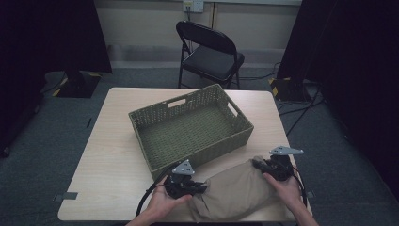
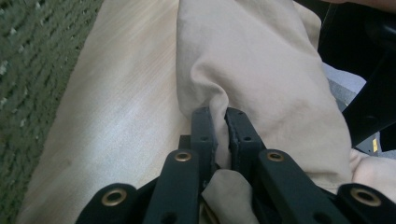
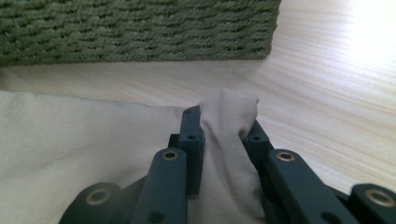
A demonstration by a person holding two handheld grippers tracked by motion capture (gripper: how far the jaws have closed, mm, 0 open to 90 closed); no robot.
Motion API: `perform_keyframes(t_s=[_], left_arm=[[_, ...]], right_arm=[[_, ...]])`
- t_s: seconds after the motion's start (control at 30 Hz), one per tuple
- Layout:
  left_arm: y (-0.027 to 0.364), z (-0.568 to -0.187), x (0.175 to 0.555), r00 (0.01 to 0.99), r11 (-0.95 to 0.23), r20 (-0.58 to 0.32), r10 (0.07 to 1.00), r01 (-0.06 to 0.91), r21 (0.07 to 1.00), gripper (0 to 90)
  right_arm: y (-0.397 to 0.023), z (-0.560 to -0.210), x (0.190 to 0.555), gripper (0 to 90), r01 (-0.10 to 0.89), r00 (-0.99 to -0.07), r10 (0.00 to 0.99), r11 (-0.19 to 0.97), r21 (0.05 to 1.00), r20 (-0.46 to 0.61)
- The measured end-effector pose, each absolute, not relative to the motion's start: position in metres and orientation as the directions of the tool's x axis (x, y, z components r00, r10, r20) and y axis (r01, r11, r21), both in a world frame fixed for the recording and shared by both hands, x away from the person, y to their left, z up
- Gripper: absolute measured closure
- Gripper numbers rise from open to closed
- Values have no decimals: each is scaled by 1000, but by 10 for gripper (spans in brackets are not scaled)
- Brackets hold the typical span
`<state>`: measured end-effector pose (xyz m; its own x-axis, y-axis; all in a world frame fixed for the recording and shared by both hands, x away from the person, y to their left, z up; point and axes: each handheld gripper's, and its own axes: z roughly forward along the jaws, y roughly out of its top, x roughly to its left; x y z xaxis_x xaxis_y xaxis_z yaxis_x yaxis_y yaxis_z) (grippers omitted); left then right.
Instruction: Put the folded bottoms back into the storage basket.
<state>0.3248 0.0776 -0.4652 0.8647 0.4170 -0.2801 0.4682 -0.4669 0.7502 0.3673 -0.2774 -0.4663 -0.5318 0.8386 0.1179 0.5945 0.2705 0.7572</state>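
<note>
At 6 o'clock on the tabletop (image 1: 108,155), both grippers' jaws are clamping the soft, limp beige cloth bundle (image 1: 235,190) at its ends: left gripper (image 1: 203,188), right gripper (image 1: 256,163).

Item count, as visible:

- Table (image 1: 113,155): one, light wood top.
- Woven basket (image 1: 155,117): one, green, rectangular, with two handle slots visible in its walls.
- Cloth (image 1: 235,190): one, beige, bunched, lying on the table near the basket.
- Grippers: two, the left gripper (image 1: 200,188) and the right gripper (image 1: 258,164), each with two black jaws.
- Grey three-cornered plates: two, one on each gripper.
- Hands: two, one per gripper.
- Folding chair (image 1: 211,54): one, black, beyond the table.
- Wall socket plate (image 1: 193,5): one.
</note>
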Motion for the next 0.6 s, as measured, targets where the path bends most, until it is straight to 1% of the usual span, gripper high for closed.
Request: perform_keyframes(t_s=[0.3, 0.6], left_arm=[[79, -461, 321, 865, -440, -267, 424, 454, 774, 830], [81, -453, 322, 869, -413, -279, 410, 449, 793, 832]], right_arm=[[-281, -458, 364, 760, 576, -527, 841, 243, 781, 127], [-285, -449, 362, 764, 562, -520, 842, 211, 800, 143]])
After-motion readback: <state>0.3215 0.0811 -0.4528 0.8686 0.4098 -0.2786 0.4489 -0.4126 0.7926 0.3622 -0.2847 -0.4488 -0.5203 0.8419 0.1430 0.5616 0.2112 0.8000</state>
